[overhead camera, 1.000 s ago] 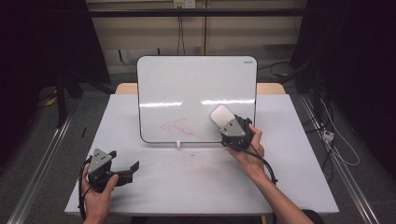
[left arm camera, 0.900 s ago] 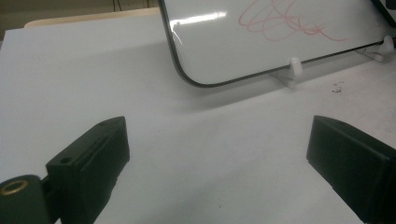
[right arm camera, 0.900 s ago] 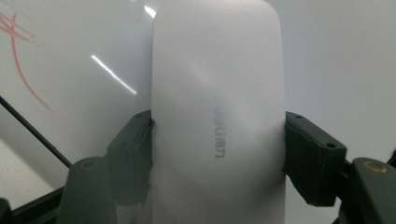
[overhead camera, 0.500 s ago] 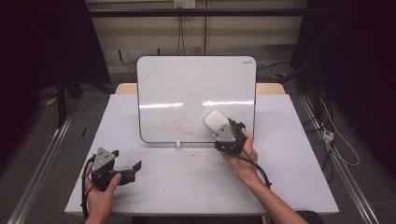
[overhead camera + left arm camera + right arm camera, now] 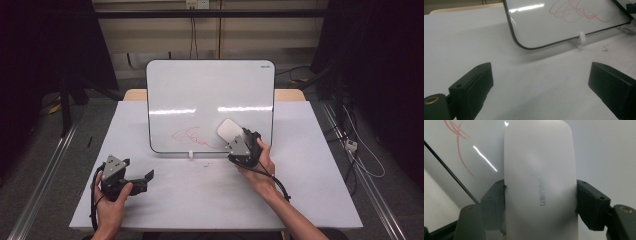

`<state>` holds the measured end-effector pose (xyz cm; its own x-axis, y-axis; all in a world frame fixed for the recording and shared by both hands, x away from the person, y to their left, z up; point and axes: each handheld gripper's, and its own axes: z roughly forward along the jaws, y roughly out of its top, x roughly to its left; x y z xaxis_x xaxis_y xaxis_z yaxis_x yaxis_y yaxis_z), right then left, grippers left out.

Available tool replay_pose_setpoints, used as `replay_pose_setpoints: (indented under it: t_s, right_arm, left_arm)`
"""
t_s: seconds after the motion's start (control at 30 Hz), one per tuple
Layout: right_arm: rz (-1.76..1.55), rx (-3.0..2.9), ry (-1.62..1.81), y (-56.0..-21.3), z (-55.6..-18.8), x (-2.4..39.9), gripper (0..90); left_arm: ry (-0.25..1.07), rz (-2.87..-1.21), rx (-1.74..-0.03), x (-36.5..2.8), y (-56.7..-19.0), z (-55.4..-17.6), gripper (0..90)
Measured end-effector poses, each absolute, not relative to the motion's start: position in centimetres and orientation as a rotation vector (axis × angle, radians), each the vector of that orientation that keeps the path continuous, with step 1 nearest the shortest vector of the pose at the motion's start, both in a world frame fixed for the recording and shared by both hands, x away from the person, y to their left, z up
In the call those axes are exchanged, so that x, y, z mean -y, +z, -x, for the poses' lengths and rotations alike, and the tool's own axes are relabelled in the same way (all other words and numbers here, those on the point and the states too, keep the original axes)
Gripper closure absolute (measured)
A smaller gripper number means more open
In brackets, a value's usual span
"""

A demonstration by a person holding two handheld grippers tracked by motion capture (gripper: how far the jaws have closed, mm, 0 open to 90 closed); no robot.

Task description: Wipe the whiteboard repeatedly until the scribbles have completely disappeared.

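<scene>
Right tool pinching smooth rounded white eraser, against glossy whiteboard, left tool spread.

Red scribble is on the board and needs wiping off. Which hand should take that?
Right. The right gripper is shut on the white eraser, held at the whiteboard just right of the red scribble. The left gripper sits open over the table, holding nothing.
</scene>
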<state>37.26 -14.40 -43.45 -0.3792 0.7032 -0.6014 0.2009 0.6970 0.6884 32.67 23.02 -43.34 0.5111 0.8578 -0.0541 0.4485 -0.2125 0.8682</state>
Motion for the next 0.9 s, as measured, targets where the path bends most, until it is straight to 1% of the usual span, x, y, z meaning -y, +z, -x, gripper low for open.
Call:
replay_pose_setpoints:
  t_s: [0.3, 0.43, 0.77, 0.9]
  right_arm:
    - [-0.759, -1.929, 0.663, -43.0, -38.0, 14.0, 29.8]
    - [-0.76, -1.927, 0.666, -42.7, -38.2, 13.7, 31.4]
    - [-0.819, -1.881, 0.704, -40.5, -40.0, 15.3, 31.8]
    - [-0.806, -1.877, 0.691, -40.6, -39.8, 15.4, 31.9]
  left_arm:
    - [0.564, -1.848, -1.078, -23.1, -43.3, -32.7, 5.9]
    - [0.56, -1.833, -1.079, -23.1, -43.3, -32.8, 5.9]
    - [0.56, -1.833, -1.065, -23.4, -43.1, -32.6, 5.9]
    - [0.564, -1.827, -1.062, -23.4, -43.0, -32.6, 5.9]
